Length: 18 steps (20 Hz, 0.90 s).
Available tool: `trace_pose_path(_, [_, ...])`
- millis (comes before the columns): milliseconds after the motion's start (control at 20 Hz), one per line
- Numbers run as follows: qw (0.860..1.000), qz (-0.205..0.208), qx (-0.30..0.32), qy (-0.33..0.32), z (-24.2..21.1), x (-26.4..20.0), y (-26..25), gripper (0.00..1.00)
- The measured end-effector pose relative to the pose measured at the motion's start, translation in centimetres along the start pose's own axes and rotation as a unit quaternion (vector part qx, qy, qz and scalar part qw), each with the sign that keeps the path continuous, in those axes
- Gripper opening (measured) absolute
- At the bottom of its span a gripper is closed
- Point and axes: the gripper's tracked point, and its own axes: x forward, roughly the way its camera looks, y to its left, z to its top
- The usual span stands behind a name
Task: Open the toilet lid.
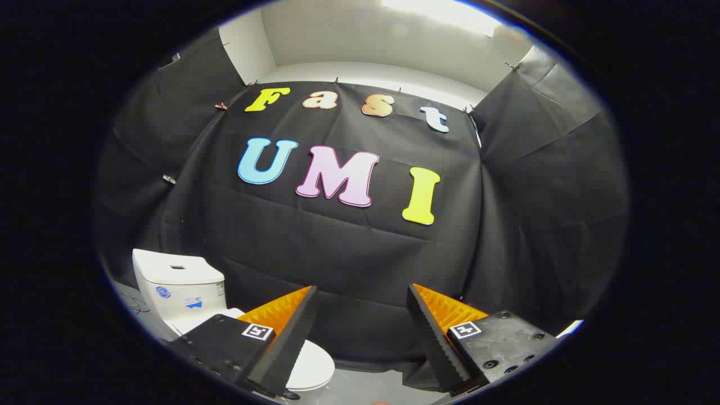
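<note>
A small white toilet stands on the floor to the left, against the black cloth wall. Its tank (179, 286) rises behind and left of my left finger. The white lid (311, 365) lies flat and closed over the bowl, partly hidden behind the left finger (287, 343). My gripper (363, 295) hangs above and to the right of the toilet, open, with a wide gap and nothing between the fingers. It touches nothing.
Black cloth walls (349, 247) close the booth at the back and on both sides. A strip of grey floor (365, 388) shows between the fingers, to the right of the toilet. A white object's edge (571, 328) peeks out beyond the right finger.
</note>
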Motion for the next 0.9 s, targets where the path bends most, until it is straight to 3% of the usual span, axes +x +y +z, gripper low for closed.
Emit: trace_pose_path(900, [1.000, 0.023, 0.003, 0.005, 0.1, -0.3, 1.4, 0.98])
